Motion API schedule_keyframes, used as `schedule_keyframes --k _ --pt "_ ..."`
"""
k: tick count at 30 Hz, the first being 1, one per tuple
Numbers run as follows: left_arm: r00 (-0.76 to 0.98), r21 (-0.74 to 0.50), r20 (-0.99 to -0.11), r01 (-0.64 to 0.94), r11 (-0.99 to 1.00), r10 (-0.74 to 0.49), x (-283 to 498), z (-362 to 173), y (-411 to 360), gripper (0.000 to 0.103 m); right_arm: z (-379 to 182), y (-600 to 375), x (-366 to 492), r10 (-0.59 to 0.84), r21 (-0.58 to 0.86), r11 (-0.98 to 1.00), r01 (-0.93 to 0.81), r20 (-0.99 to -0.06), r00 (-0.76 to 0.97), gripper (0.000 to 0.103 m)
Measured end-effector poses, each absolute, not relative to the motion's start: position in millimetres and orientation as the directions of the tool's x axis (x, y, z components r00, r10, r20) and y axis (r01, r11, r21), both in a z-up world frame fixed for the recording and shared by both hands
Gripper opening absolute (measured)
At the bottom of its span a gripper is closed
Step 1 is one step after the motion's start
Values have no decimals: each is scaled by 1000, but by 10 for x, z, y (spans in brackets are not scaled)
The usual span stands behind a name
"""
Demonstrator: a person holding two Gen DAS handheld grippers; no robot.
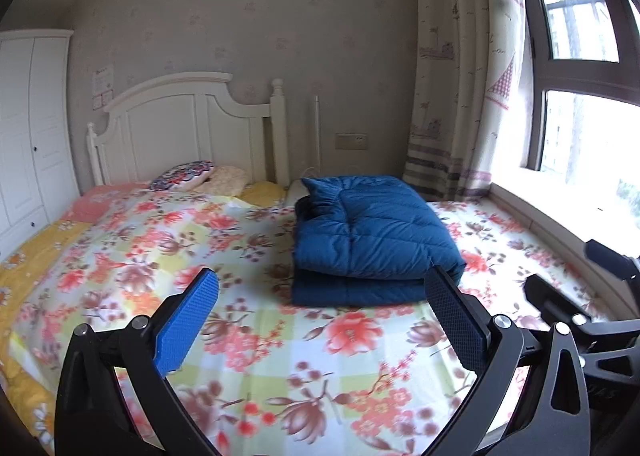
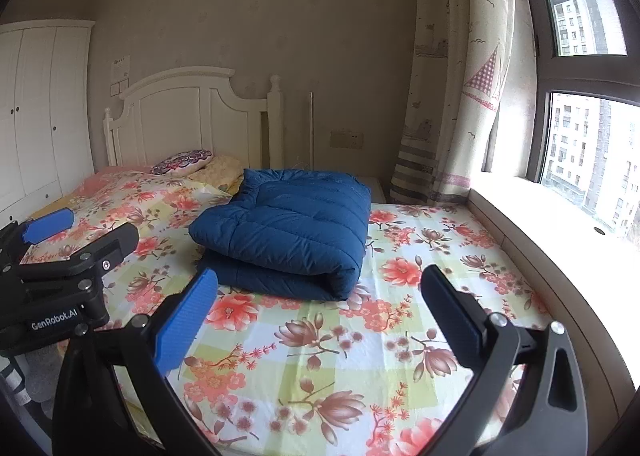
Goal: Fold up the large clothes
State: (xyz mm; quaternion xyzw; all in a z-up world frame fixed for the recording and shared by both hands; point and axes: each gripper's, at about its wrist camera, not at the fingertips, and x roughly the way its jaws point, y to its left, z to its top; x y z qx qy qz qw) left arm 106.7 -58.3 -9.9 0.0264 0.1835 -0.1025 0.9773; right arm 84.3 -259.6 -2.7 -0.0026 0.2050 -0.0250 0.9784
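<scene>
Nearest my lens on the left wrist view are the two blue-padded fingers of my left claw, spread wide with nothing between them but the flowered bedspread below. From the right wrist view I see the same of my right claw: its jaws stand wide apart and hold nothing, hanging over the near part of the bed.

Beyond both claws lies the blue padded jacket, folded into a thick, layered bundle and resting on the bedspread toward the middle of the bed, well short of the headboard. Its fold faces me, with the upper layers puffed and quilted. Neither claw touches it; in the left view its near corner sits just behind my right-hand finger pad, though I cannot tell whether they are close in depth.

At the left edge of the right wrist view I see my other claw's black body, with one blue pad pointing out over the bedspread.

Farther back are a patterned pillow by the white headboard, a white wardrobe at the left, and a printed curtain beside the window at the right.
</scene>
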Motion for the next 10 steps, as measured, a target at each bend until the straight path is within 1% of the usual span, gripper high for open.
schedule_keyframes --k 2,3,4,5,6,8,10 --pt "907 0 -371 216 976 -200 1225 -174 -612 99 -77 -2629 992 -48 -22 999 43 -414 909 101" --pt "895 18 -396 228 974 -202 1350 -217 -628 99 -94 -2669 1078 -48 -30 999 39 -420 906 101" --pt "876 40 -440 241 970 -200 1501 -262 -636 99 -102 -2752 1184 -52 -42 998 37 -428 902 101" --pt "841 57 -503 263 963 -200 1726 -317 -604 99 -99 -2845 1274 -60 -53 998 41 -436 898 100" --pt "820 51 -537 266 963 -198 1903 -353 -532 99 -84 -3016 1389 -80 -63 996 58 -448 891 100" --pt "771 7 -617 207 978 -158 2493 -430 -120 99 -11 -3628 1603 -155 -43 987 153 -474 867 100" --pt "741 20 -668 112 994 -69 3024 -469 366 99 47 -4352 1730 -232 -20 966 258 -506 831 100"
